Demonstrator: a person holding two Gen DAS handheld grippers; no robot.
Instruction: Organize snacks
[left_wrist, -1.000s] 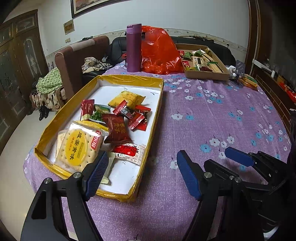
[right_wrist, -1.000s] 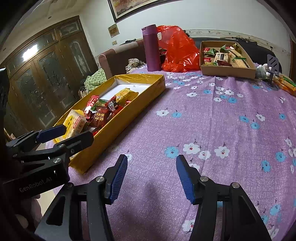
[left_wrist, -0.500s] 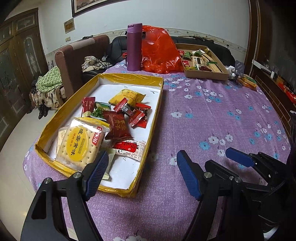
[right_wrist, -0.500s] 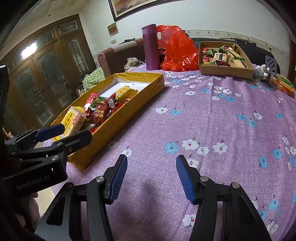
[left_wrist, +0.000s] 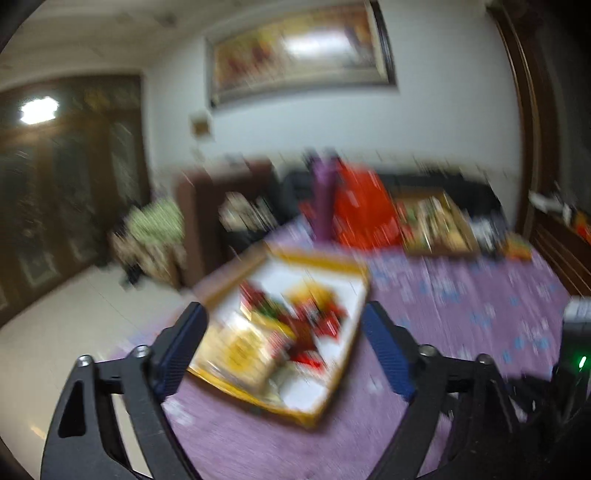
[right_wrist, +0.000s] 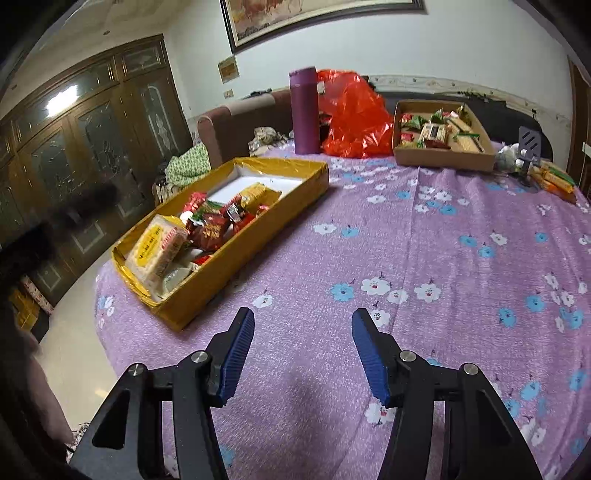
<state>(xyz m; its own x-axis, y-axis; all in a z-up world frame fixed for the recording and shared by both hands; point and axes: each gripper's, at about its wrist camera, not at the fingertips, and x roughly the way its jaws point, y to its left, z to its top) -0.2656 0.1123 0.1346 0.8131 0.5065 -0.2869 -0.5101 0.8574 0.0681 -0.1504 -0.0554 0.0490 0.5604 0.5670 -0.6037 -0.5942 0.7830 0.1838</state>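
Note:
A yellow-rimmed tray (right_wrist: 273, 232) holds several wrapped snacks: a cracker pack (right_wrist: 157, 251) at its near end and red candies (right_wrist: 212, 229) in the middle. In the blurred left wrist view the tray (left_wrist: 332, 384) lies ahead between my fingers. My left gripper (left_wrist: 284, 343) is open and empty, held well back from the tray. My right gripper (right_wrist: 303, 343) is open and empty above the purple flowered cloth (right_wrist: 443, 258), right of the tray.
A cardboard box of snacks (right_wrist: 443, 155) stands at the back right. A purple flask (right_wrist: 304, 110) and a red plastic bag (right_wrist: 354, 118) stand behind the tray. Loose packets (right_wrist: 554, 181) lie at the far right. A sofa and wooden cabinets stand beyond the table.
My left gripper has pulled back and tilted up fast, so its view is blurred and shows more wall. My right gripper has risen and drawn back slightly. Both stay open.

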